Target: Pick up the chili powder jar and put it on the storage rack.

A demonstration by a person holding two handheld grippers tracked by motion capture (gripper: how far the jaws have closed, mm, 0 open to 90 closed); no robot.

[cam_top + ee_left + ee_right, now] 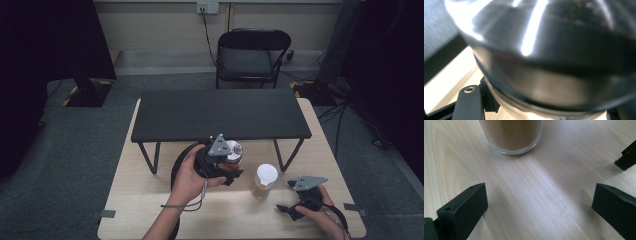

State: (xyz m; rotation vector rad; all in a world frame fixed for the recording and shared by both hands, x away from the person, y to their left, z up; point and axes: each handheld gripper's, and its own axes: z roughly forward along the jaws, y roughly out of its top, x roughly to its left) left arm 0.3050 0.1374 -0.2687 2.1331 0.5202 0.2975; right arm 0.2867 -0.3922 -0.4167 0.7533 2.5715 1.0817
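The glass jar (233,156) with dark contents sits clamped in the left gripper (231,167), held above the surface (130,200) just in front of the black shelf (220,114) and near its front edge. In the left gripper view the jar (554,57) is a large blurred curve of glass with bright glints, pressed between the black jaws at the bottom corners, and a strip of pale wood shows at the left. From the high view a second jar (264,181) with a white lid and brown contents stands on the surface just right of the held one, between the two hands. The right gripper (292,197) rests low near the right front corner, jaws wide apart and holding nothing. Its own view shows the round base of the brown-filled jar (514,135) standing ahead of the spread jaws, with bare wood between them. The near left of the surface lies open; a folding chair (250,55) stands beyond the far edge.
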